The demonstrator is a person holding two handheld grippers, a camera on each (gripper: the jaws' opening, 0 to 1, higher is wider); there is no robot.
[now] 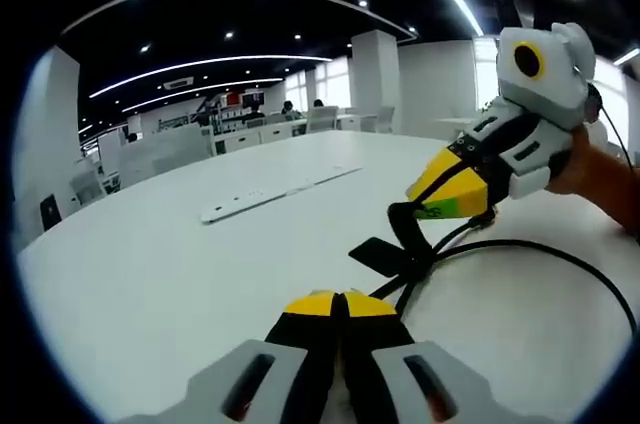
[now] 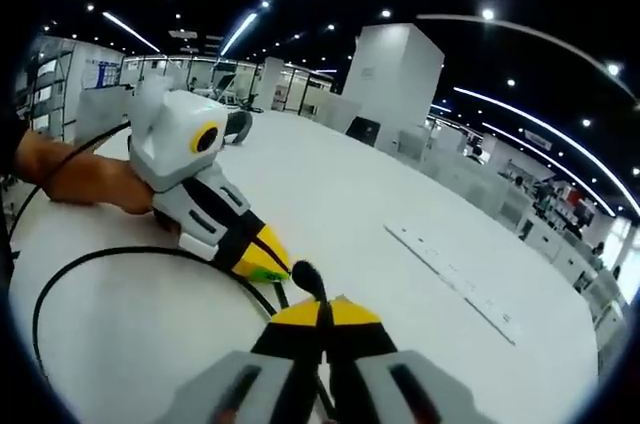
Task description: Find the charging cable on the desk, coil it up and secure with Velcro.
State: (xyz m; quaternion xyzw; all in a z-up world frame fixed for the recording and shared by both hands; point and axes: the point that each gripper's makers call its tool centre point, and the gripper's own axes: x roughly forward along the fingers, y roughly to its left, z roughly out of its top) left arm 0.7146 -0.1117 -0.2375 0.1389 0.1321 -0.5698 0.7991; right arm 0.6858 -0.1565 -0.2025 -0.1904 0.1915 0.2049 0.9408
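Both tongs meet over the white bench (image 1: 150,274): left tongs (image 1: 340,302) together on the black charging cable (image 1: 560,256), right tongs (image 1: 428,202) clamped on its Velcro strap (image 1: 400,234). Securing seems underway; next, wrap the strap around the coil

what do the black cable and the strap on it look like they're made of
Cable: likely rubber or plastic sheathing, smooth and slightly matte; it curves in a loose loop. Strap: flat, dull black band, apparently fabric Velcro, bending limply where the right gripper pinches it.
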